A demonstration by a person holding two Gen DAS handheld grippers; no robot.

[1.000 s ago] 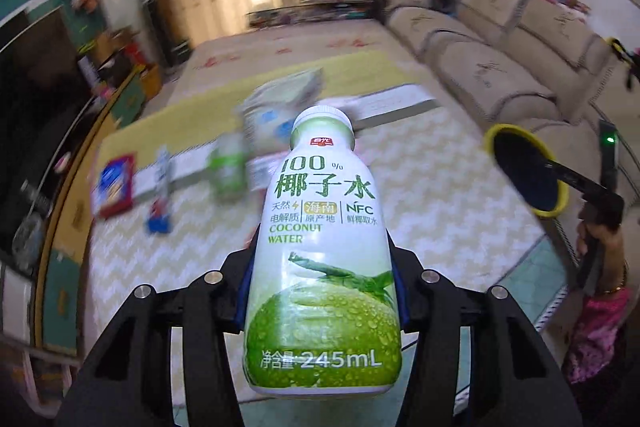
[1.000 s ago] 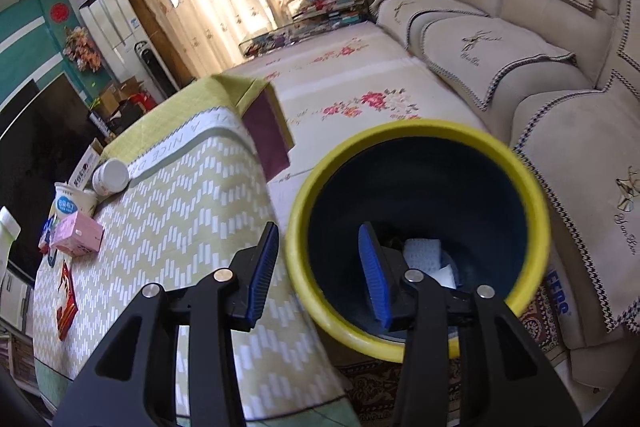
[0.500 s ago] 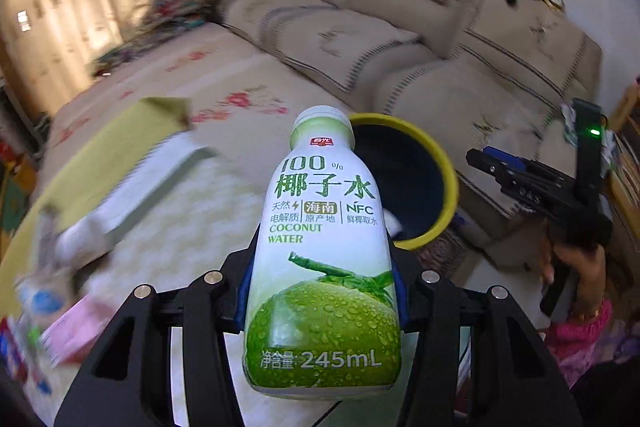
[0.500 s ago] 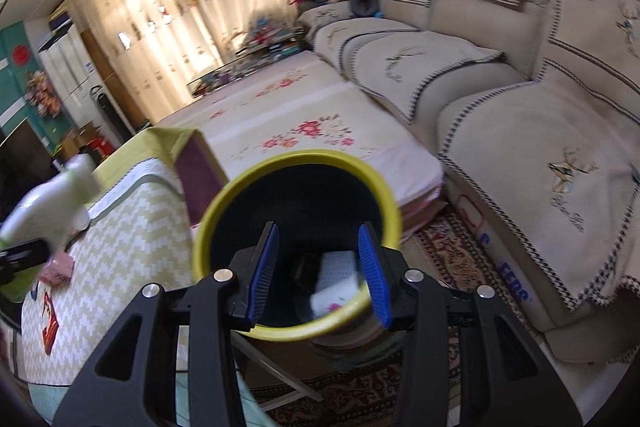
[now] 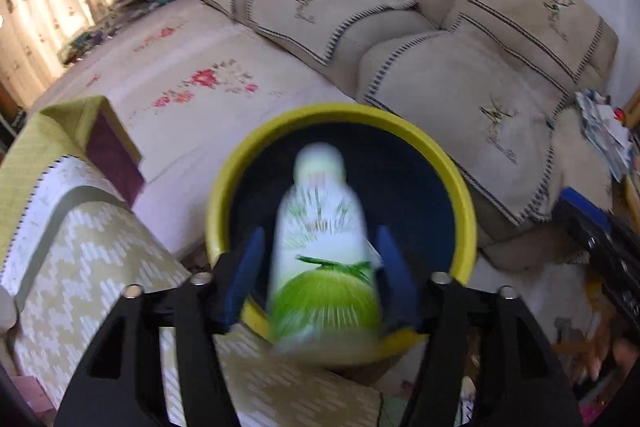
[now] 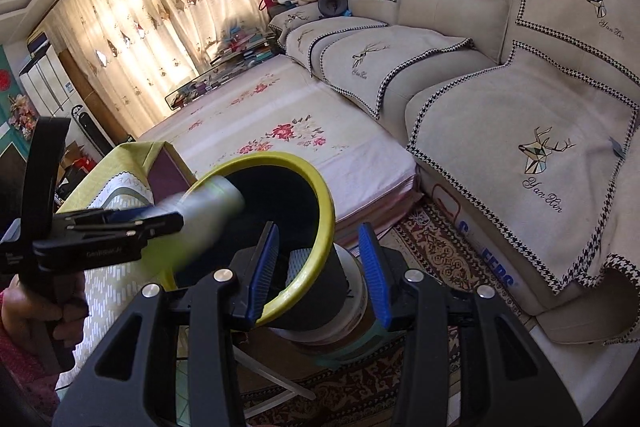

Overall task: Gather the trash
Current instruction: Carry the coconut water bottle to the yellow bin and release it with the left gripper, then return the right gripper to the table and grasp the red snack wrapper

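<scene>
A coconut water bottle [image 5: 324,247], white with a green label, is blurred and sits between the spread fingers of my left gripper [image 5: 320,267], cap pointing into the yellow-rimmed dark bin [image 5: 460,195]. The fingers stand apart from the bottle's sides. In the right wrist view the bottle [image 6: 200,215] enters the bin's mouth, rim [image 6: 320,203], from the left, beside the left gripper [image 6: 120,227]. My right gripper [image 6: 316,263] is open around the bin's rim without closing on it.
A table with a green-and-white zigzag cloth [image 5: 92,247] lies left of the bin. A beige sofa [image 6: 500,87] runs along the right. A floral mat [image 6: 288,139] and a patterned rug [image 6: 432,251] cover the floor.
My left gripper swung right from the table to the bin and opened; the bottle has come loose and slides forward into the bin. My right gripper opened wider at the rim.
</scene>
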